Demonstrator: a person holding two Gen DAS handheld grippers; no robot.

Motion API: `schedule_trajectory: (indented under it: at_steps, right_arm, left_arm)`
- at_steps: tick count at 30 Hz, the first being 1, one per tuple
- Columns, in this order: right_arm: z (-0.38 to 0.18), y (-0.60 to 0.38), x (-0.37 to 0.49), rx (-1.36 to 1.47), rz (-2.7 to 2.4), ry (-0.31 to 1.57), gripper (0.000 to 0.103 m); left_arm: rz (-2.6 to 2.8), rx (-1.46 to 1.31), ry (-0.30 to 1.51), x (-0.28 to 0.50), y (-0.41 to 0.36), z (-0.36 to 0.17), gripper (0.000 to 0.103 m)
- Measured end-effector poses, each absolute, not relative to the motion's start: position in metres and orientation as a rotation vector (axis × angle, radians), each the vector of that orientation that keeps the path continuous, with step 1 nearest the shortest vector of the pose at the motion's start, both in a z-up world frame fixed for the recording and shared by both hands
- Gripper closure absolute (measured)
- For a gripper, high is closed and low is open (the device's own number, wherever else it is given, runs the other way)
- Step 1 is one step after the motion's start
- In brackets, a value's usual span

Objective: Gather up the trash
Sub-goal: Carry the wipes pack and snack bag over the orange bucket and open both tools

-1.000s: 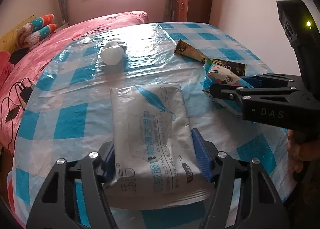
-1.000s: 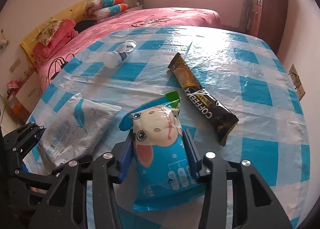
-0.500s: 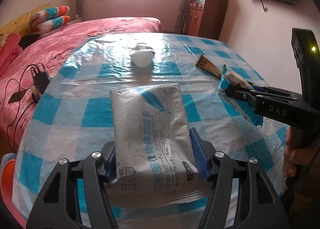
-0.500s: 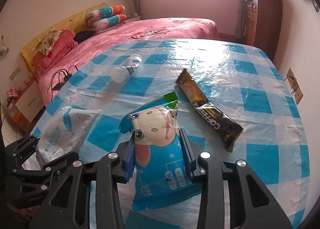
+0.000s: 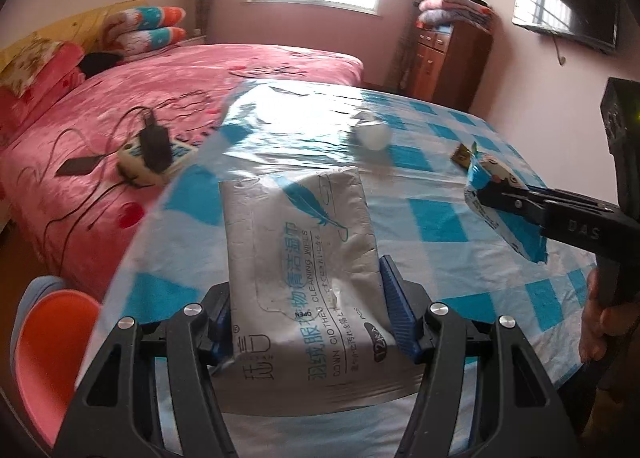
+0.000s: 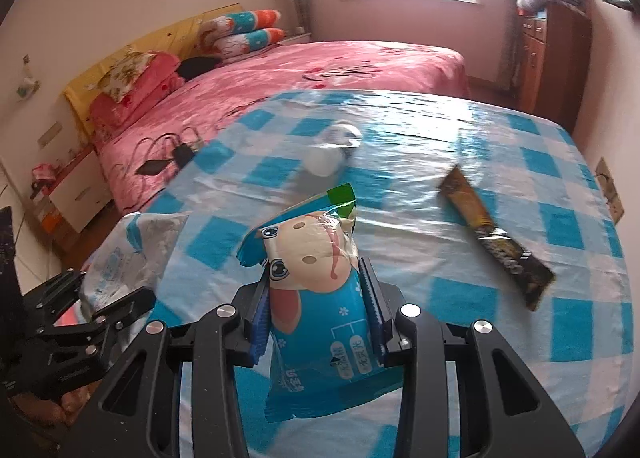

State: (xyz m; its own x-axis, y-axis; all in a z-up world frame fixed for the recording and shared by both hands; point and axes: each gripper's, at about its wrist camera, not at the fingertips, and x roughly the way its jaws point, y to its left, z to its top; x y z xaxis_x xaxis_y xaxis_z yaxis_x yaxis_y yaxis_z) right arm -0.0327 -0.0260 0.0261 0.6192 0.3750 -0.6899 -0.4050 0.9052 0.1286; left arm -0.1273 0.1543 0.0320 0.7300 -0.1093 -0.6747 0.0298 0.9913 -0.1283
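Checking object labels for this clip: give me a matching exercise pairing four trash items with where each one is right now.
Items:
1. wipes pack
2. cartoon wrapper
3. coffee stick
4. bottle

Places:
A. lying flat on the table, right side
B. in the left gripper
C. lying on the table, far side
D. in the right gripper

Pairs: 1-B, 2-D, 3-A, 4-C

One wipes pack [image 5: 304, 270], one snack bag [image 6: 320, 290], one coffee sachet [image 6: 496, 246], one bottle [image 6: 332, 149]

Both wrist views angled down, close over checked table [image 5: 432, 225] [image 6: 440, 258]; bed [image 5: 160, 97] [image 6: 320, 69] and window wall shared.
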Motion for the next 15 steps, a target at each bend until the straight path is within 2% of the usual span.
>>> schedule_trajectory:
  at_steps: [15]
  right_arm:
    - [0.034,0.091,-0.065,-0.068,0.732,0.821,0.063]
  left_arm:
    - [0.154,-0.212,0.716,-0.170,0.266,0.031,0.039]
